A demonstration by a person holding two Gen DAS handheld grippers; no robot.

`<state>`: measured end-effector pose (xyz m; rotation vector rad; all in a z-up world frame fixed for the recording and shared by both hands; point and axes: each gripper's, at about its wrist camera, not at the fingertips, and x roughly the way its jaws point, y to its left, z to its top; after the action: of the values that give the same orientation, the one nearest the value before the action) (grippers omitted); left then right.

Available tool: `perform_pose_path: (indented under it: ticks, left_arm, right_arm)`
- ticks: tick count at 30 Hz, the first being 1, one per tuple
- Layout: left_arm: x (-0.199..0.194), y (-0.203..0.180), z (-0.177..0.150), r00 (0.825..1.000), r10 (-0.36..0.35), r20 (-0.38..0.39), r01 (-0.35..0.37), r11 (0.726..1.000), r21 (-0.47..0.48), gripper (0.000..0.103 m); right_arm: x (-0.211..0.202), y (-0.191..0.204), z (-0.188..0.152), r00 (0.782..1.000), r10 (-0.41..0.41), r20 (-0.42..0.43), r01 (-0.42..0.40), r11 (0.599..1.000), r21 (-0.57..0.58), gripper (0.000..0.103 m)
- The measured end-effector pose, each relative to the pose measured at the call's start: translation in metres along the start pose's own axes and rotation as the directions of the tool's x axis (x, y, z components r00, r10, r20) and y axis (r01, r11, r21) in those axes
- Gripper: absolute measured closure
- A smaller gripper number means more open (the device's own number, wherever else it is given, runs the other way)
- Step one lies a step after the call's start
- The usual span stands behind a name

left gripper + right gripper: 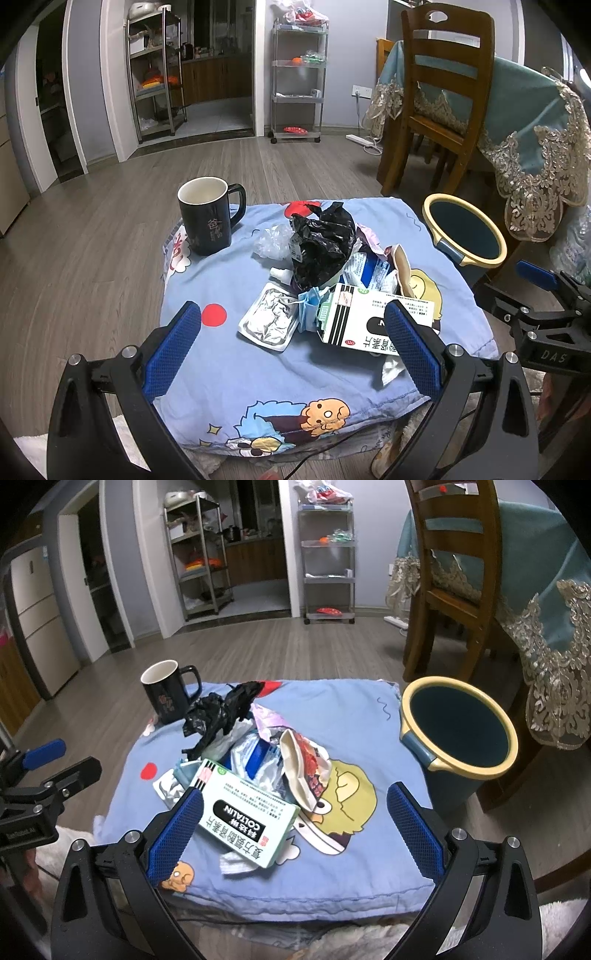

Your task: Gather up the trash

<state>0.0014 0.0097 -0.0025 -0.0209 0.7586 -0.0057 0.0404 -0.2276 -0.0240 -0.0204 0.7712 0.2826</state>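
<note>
Trash (325, 280) lies heaped in the middle of a blue cartoon-print cloth (229, 369) over the tabletop — a crumpled black bag (321, 240) on the far side, a clear plastic wad (273, 242) to its left, a foil tray (269, 319) on the near left, a blue face mask (308, 301) touching the tray's right edge, and a white medicine box (369, 317) on the near right, resting partly on the other scraps. Blue-and-white wrappers (258, 757) and a torn snack packet (303, 764) sit just behind the box in the right wrist view. A black mug (208, 218) stands upright at the far left corner of the cloth, apart from the heap. A blue bin (458, 731) with a cream rim stands on the floor just beside the tabletop's far right corner, its mouth open and nothing visible inside. The left gripper (291, 347) hovers over the near edge with its jaws spread wide, holding nothing; the foil tray and box lie beyond the gap between them. The right gripper (295, 830) is likewise released — its left finger overlaps the box's near left corner in the picture, though contact cannot be told. A wooden chair (439, 96) and a table under a lace-edged cloth (532, 122) stand far right.
</note>
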Motion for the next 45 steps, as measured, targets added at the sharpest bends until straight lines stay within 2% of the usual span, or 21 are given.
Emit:
perform_pose_path:
  ticks: [32, 37, 42, 45]
  left_arm:
    - [0.002, 0.0, -0.002, 1.0, -0.006, -0.002, 0.006, 1.0, -0.008, 0.006]
    - [0.005, 0.0, -0.002, 0.999, 0.031, -0.013, -0.032, 0.999, -0.037, 0.006]
    - [0.012, 0.006, 0.0, 0.996, 0.05, -0.07, -0.056, 0.994, -0.09, 0.006]
    - [0.012, 0.006, -0.001, 0.996, 0.055, -0.073, -0.061, 0.995, -0.085, 0.006]
  right_arm:
    - [0.003, -0.003, -0.005, 1.0, -0.002, -0.004, 0.002, 1.0, 0.0, 0.004]
    - [0.003, -0.002, -0.004, 1.0, -0.002, -0.003, 0.002, 1.0, -0.001, 0.004]
    - [0.003, -0.002, -0.003, 1.0, -0.004, -0.003, 0.004, 1.0, -0.002, 0.004]
    - [0.003, -0.002, -0.003, 1.0, -0.003, -0.004, 0.003, 1.0, -0.001, 0.004]
